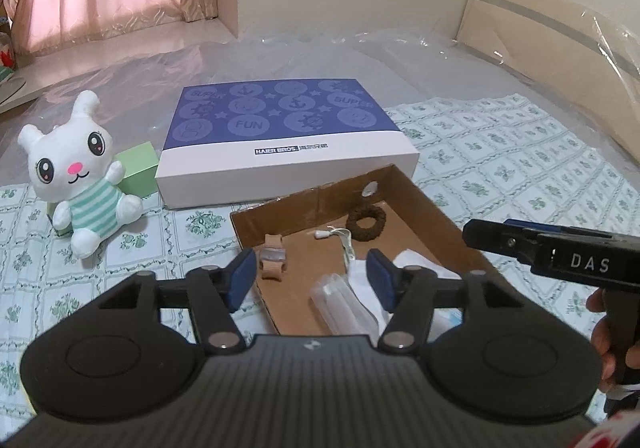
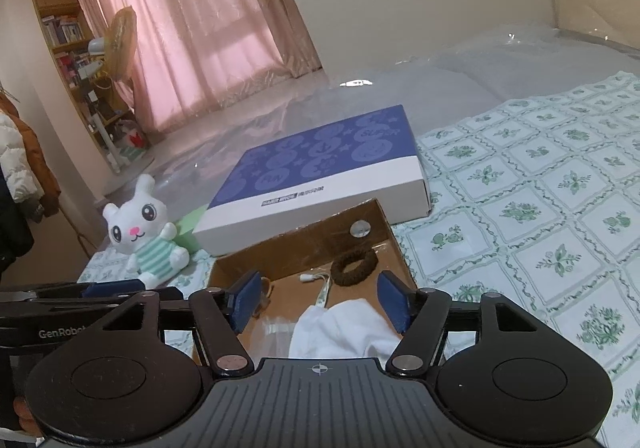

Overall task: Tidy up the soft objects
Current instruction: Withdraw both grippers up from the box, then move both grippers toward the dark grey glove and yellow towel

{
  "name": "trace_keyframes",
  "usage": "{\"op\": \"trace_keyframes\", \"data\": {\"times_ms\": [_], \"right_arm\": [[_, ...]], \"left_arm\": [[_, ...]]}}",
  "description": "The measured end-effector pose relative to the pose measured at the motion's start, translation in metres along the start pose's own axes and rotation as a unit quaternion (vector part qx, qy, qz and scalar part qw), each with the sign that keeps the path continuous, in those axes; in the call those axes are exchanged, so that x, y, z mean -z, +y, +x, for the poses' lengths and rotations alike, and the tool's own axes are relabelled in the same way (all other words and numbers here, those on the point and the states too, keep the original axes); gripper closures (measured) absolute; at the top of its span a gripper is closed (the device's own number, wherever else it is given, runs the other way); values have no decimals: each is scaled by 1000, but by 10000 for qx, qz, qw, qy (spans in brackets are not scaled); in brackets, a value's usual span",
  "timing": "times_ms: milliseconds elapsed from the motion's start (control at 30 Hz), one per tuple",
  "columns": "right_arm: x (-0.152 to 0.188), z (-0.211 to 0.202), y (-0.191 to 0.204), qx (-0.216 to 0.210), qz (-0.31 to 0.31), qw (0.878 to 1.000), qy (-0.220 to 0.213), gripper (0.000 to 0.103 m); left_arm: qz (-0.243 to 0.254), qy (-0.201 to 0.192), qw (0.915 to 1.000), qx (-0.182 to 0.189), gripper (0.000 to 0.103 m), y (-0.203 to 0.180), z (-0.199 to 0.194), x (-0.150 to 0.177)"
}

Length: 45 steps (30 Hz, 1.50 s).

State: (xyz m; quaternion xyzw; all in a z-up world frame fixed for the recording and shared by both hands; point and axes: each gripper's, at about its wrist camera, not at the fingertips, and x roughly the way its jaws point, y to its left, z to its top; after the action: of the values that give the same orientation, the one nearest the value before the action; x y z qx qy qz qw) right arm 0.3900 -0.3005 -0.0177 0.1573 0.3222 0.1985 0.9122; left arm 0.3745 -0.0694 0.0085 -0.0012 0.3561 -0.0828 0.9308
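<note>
A shallow cardboard tray (image 1: 420, 192) (image 2: 372, 216) lies on the bed. In it are a brown fuzzy hair tie (image 1: 366, 223) (image 2: 356, 267), a beige strap piece (image 1: 273, 260), a white cord (image 1: 340, 238) (image 2: 320, 282), a clear plastic packet (image 1: 340, 304) and a white cloth (image 1: 416, 262) (image 2: 340, 332). A white plush rabbit (image 1: 80, 172) (image 2: 146, 232) sits to the left of the tray. My left gripper (image 1: 311, 280) is open above the tray's near end. My right gripper (image 2: 322, 304) is open over the white cloth. The right gripper also shows in the left wrist view (image 1: 560, 256).
A blue and white flat box (image 1: 280, 136) (image 2: 320, 176) lies behind the tray. A green box (image 1: 138, 168) stands behind the rabbit. The floral bedsheet (image 2: 540, 188) spreads to the right. Clear plastic sheeting (image 1: 360, 52) covers the far bed. Pink curtains and a bookshelf (image 2: 64, 32) are at the back left.
</note>
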Motion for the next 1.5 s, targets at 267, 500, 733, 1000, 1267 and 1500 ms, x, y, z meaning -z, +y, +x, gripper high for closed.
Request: {"op": "trace_keyframes", "data": {"times_ms": [267,500,733,1000,1267,1500], "right_arm": [[12,-36,12,55,-134,9999,-8,37],[28,-81,27,34,-242,9997,-66,36],[52,-123,49,-36,-276,9995,-120,34],[84,-159,80,-167,-314,9993,-87,33],[120,-180,109,-314,-530,9981,64,33],[151,-179,128,-548,-641,9957,393,33]], "left_arm": [[-182,-159,9996,168,43,6,-48,17],[-422,-303,9984,235,43,17,-107,42],[-518,-465,9976,26,39,32,-172,80],[-656,-460,9965,-223,39,45,-224,123],[-807,-360,9952,-411,39,55,-261,163],[-959,-136,9935,-602,39,62,-276,197]]}}
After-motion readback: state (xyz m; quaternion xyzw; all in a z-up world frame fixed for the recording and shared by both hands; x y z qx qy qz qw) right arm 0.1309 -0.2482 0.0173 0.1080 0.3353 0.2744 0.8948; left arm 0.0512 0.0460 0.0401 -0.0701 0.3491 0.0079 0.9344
